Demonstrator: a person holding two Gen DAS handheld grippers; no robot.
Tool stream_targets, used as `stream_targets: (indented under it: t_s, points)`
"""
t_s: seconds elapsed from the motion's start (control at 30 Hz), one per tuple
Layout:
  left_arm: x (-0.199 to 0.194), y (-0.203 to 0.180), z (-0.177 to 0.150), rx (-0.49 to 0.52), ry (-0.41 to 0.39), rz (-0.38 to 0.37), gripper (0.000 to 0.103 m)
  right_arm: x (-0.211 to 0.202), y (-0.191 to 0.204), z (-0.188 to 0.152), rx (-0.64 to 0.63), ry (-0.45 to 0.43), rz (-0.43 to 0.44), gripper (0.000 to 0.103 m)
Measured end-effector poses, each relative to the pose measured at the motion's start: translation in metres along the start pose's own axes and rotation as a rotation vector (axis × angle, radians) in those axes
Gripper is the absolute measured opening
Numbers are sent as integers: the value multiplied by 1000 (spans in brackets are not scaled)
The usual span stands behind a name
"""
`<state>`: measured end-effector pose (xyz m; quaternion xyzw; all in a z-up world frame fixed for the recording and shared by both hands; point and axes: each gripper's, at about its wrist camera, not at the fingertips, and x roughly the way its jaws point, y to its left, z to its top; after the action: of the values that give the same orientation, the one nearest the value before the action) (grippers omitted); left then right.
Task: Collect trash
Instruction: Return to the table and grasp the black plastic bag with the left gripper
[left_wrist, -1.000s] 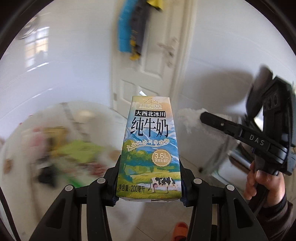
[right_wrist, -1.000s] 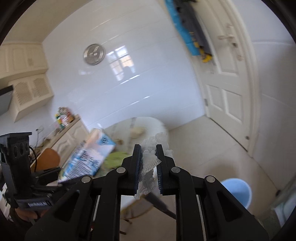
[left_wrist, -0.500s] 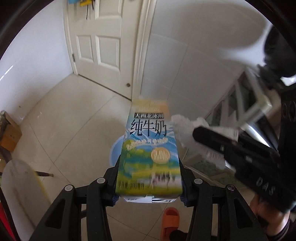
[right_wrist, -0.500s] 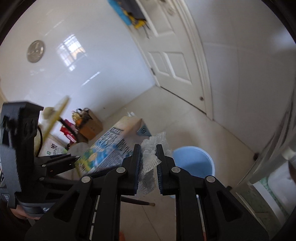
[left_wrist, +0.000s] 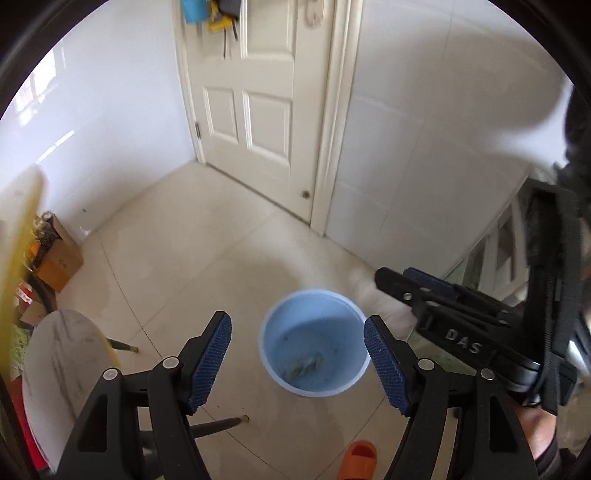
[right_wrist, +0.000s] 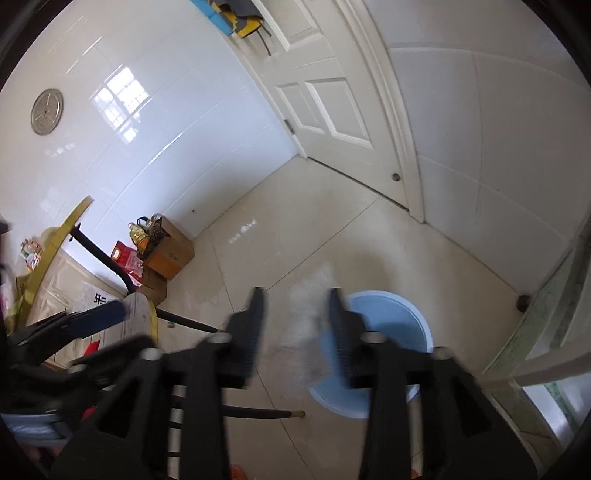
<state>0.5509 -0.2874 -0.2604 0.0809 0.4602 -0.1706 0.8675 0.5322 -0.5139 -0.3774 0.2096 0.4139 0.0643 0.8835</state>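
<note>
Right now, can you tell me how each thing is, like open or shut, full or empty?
Left gripper: open, nothing between its fingers, jaws just opened.
Right gripper: open, jaws just opened, a white blur between its fingers.
Blue bucket: upright on the floor, no lid, some trash at the bottom.
White door: shut.
Cardboard box: open top, things sticking out.

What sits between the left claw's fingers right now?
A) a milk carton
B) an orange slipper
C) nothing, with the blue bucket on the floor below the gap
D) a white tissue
C: in the left wrist view the left claw stands open with nothing between its blue pads, its jaws having just been opening, and the blue bucket sits on the floor seen through the gap.
</note>
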Motion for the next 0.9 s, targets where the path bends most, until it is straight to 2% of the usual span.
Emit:
stream_targets:
  t_s: [0.1,0.2,0.27,0.33,0.43,0.5,0.57,0.67,0.8,0.9]
  points:
    - [-39,-4,-6,13,-71,6,75,-28,21,1,-28,-34,-6,61]
    - [-90,10,-15,-4,-151,8,83,-59,46,2,-71,-66,-13,63]
    - [-127,22,-26,-10,-214,22,85,-90,73,0,-104,-86,-5,67]
    - [-161,30,-36,-10,-263,39,94,-117,101,-4,-145,-118,9,70]
    - [-212,52,-55,-24,-362,100,102,-155,149,-14,-210,-159,35,76]
    - [-229,66,-73,-25,-392,132,102,-175,183,-23,-268,-180,47,79]
    - [-248,87,-91,-43,-407,167,102,-188,214,-33,-317,-197,59,84]
    - [-265,126,-113,-89,-392,208,102,-194,254,-48,-380,-202,73,85]
    - [-281,180,-151,-183,-340,261,102,-184,302,-69,-433,-171,95,85]
    - [-289,207,-176,-260,-301,283,102,-169,324,-81,-461,-144,90,85]
